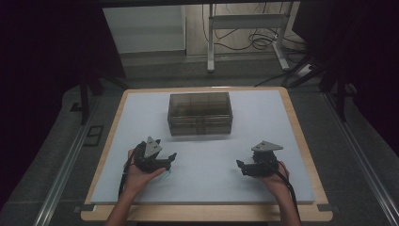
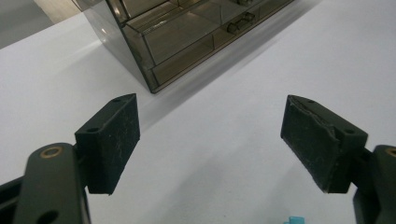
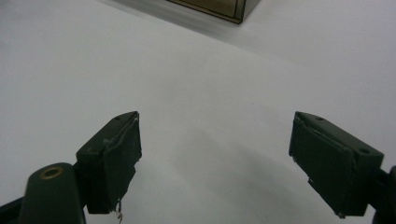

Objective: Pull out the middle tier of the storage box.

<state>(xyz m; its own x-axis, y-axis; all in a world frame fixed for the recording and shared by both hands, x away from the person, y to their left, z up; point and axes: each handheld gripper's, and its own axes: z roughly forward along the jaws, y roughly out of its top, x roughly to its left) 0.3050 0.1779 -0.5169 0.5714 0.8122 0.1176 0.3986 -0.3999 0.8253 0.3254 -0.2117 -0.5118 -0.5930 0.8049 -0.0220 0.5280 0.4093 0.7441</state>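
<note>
A smoky see-through plastic box (image 1: 200,113) with inner compartments and a front latch stands at the middle back of the white mat (image 1: 207,183). My left gripper (image 1: 169,159) rests low at the front left, open and empty, pointing toward the box (image 2: 187,37). A small blue piece (image 2: 293,220) lies on the mat just below the left gripper's jaws (image 1: 165,173). My right gripper (image 1: 241,167) sits at the front right, open with nothing between its pads (image 3: 114,161). A corner of the box (image 3: 224,9) shows at the top of the right gripper view.
The mat covers a wooden table (image 1: 301,127) with bare board at its edges. Behind the table stand a white metal frame (image 1: 244,28) and loose cables (image 1: 263,42) on the floor. Dark curtains hang at both sides.
</note>
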